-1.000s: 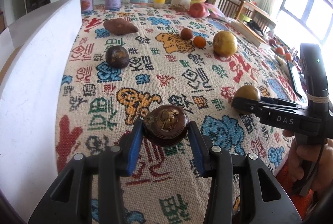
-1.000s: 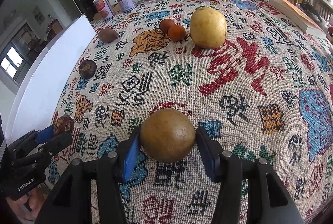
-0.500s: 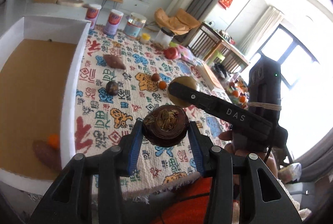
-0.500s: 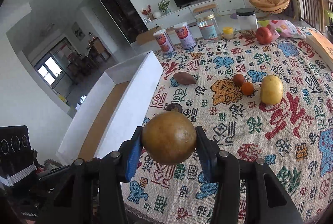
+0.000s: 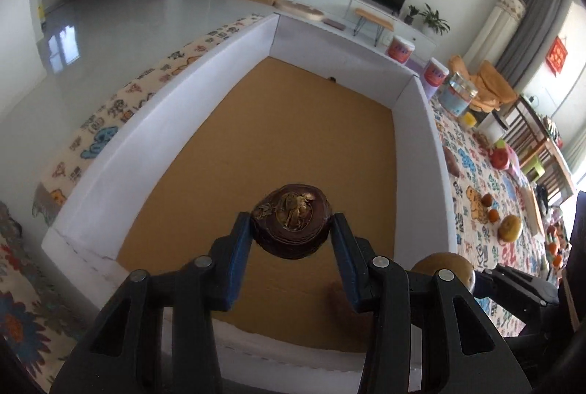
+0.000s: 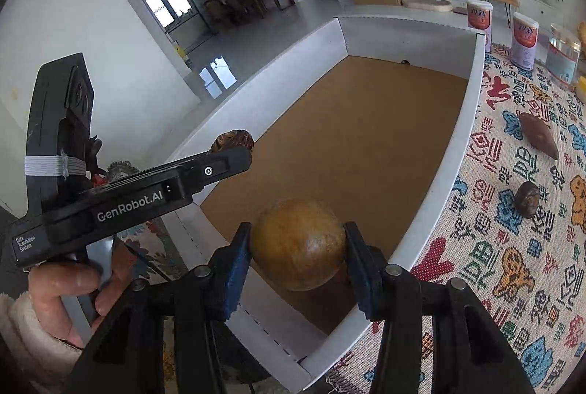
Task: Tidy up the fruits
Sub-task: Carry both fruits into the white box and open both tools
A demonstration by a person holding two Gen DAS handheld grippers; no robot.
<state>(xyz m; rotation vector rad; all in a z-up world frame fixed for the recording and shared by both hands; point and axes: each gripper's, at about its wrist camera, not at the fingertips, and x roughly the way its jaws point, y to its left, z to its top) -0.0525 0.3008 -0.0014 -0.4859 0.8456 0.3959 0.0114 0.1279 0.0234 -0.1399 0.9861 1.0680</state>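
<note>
My left gripper is shut on a dark brown mangosteen and holds it above the near end of the white-walled box with a brown cardboard floor. My right gripper is shut on a round brown-yellow fruit and holds it over the box's near right corner. That fruit also shows in the left wrist view. The left gripper with the mangosteen appears at the left of the right wrist view. A reddish fruit lies on the box floor, mostly hidden by my left fingers.
On the patterned tablecloth right of the box lie a sweet potato, a dark mangosteen, a yellow pear, two small orange fruits and a red apple. Canisters stand at the far end.
Both grippers have swung left from over the tablecloth to above the box, each still holding its fruit. The views now look down into the box.
</note>
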